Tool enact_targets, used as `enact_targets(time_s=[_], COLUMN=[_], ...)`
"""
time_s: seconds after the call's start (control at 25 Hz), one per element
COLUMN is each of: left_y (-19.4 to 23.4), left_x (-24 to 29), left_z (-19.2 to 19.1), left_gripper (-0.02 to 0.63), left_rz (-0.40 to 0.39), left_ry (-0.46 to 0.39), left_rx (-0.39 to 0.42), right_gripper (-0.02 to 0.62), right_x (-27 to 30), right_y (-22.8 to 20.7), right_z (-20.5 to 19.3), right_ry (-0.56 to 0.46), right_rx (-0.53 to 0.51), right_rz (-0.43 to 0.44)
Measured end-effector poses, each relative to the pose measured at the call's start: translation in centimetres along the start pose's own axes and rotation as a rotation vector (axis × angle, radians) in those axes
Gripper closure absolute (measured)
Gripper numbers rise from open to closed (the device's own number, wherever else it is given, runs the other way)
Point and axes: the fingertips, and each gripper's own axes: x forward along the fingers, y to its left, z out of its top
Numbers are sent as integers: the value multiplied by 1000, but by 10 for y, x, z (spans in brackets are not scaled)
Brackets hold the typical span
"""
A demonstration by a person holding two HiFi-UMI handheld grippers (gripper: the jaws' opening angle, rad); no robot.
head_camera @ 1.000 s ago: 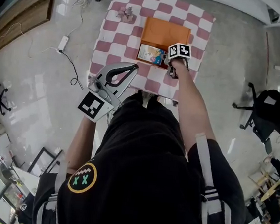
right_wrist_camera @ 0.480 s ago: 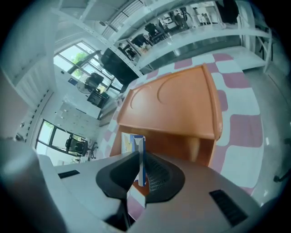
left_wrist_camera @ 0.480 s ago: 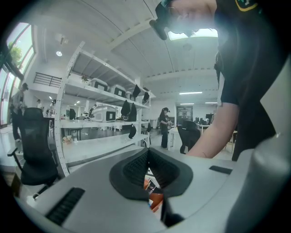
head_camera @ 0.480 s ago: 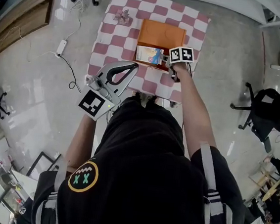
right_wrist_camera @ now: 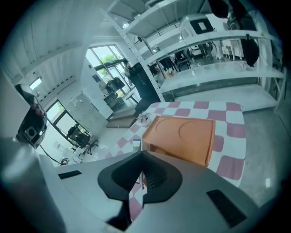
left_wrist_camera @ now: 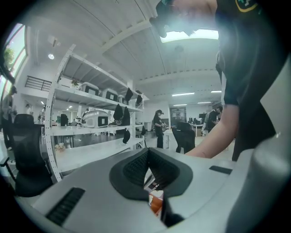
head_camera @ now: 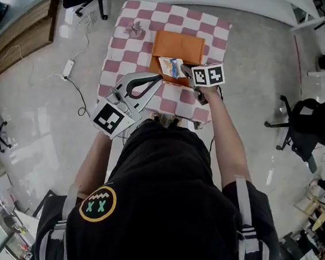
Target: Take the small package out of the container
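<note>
The small, glossy, blue-and-white printed package [head_camera: 170,67] is at the 6 o'clock edge of the flat orange cardboard box [head_camera: 179,44]. The box lies toward 12 o'clock on the table with the pink-and-white checked cloth [head_camera: 109,69]. The package is tilted, with one side up. Whether it is fully clear of the box cannot be told from here.

The right gripper [head_camera: 186,71] reaches in from 3 o'clock. Its jaws are closing fully onto the thin right-hand edge of the package, which shows edge-on as a sliver between the pads in the right gripper view. The left gripper [head_camera: 155,79] hangs over the table's 7 o'clock corner. Its jaws are pressed together on nothing, and it is well apart from the box.

Judging by its look, the package is a light, flat pouch of thin film: limp rather than stiff, and probably slick. A pinch on a seam or sealed border is the sensible hold, since the body would likely crumple or slide out. With only a narrow edge gripped, it will probably droop and swing from that point. A slow lift toward 6 o'clock, keeping the free corner from catching on the box rim, seems the safer way. It looks in little danger of breaking, so slipping is the likelier trouble.
</note>
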Motion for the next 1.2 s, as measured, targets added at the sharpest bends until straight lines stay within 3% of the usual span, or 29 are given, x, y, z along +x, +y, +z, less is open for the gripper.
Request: enact_targets(time_s=[0.2,0.52,0.72,1.2], left_y=[-2,4,19,17], left_x=[1,-1,-3,10], left_z=[6,12,2,23], left_gripper=[589,589,589,589], left_rz=[-6,4,16,0], left_ry=[-11,-14,9,-36], left_rx=[18,33,97,79], right_gripper=[574,574,574,574], right_x=[-23,-83,-126,-215], right_y=[14,57,85,141], right_z=[13,55,84,117], right_ry=[-42,-204,-309,-560], right_rx=[-113,-282,-398,-652], right_rz=[-20,-20,-43,-114])
